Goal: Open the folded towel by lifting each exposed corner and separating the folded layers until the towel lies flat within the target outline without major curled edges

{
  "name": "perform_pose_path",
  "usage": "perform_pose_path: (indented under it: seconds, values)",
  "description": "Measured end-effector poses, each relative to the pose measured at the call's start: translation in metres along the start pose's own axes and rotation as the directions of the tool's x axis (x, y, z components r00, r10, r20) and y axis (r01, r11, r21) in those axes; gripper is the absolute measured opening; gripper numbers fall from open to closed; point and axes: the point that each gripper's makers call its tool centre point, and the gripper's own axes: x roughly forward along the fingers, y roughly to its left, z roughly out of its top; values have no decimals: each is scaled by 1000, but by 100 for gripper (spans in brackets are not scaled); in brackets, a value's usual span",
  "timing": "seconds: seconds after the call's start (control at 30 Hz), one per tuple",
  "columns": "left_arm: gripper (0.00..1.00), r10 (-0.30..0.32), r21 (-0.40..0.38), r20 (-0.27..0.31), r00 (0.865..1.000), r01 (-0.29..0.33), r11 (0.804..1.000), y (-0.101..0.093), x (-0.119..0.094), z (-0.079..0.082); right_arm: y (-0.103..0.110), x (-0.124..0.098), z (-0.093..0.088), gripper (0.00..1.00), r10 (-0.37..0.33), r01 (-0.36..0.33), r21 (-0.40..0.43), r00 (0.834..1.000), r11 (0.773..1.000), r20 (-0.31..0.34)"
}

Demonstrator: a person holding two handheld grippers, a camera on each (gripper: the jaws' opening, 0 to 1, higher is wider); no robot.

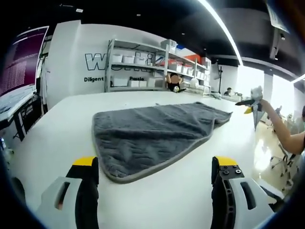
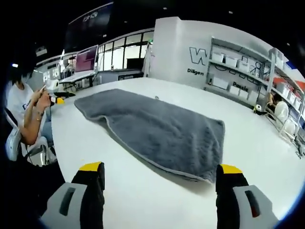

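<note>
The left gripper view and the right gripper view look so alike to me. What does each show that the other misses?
Left gripper view: a large purple screen at the wall and a yellow-tipped tool held in an outstretched hand.

Right gripper view: a seated person in a white shirt and desks with monitors along the windows.

Both: the folded grey towel on the white table, open yellow-tipped jaws, and storage shelves.

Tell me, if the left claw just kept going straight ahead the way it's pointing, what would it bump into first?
Most likely the grey towel. The left claw is open and empty above the white table, and the towel's near edge lies right ahead between its jaws. How high the claw is held is hard to judge.
</note>
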Motion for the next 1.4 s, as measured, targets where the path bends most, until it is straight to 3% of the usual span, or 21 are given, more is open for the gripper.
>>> perform_pose_path:
  seconds: [0.23, 0.43, 0.67, 0.8, 0.83, 0.97, 1.07, 1.2, 1.37, 1.4]
  values:
    - [97, -11, 12, -2, 1000, 11, 1000, -2, 8, 2, 6, 7, 6, 99, 3, -3, -14, 1000, 1000, -5]
    - [85, -10, 15, -11, 1000, 10, 1000, 0, 15, 1, -2, 14, 13, 98, -30, 30, -20, 1000, 999, -2]
    - [67, -29, 9, -45, 999, 29, 1000, 2, 29, -5, -30, 23, 10, 79, -113, 113, -10, 993, 994, -24]
    - [55, -8, 33, -69, 998, 10, 999, 6, 33, -9, -49, 26, 6, 50, -167, 168, 31, 986, 985, -30]
    - [53, -6, 33, -74, 997, 9, 999, 7, 34, -10, -53, 28, 4, 47, -173, 175, 49, 984, 983, -34]
    - [45, -7, 18, -91, 996, 9, 1000, 12, 38, -14, -73, 39, -18, 39, -215, 227, 78, 967, 971, -136]
    - [32, 3, 30, -115, 993, 0, 1000, 17, 41, -20, -72, 48, -33, 34, -175, 199, 123, 968, 972, -179]
    - [32, 3, 43, -131, 991, 2, 999, 17, 42, -23, -88, 49, -49, 29, -186, 220, 131, 955, 967, -231]
    - [28, 15, 69, -151, 988, -5, 998, 19, 41, -25, -85, 47, -61, 26, -178, 218, 145, 953, 965, -247]
    - [26, 20, 81, -155, 988, -8, 997, 20, 41, -25, -79, 48, -62, 25, -165, 207, 174, 960, 963, -225]
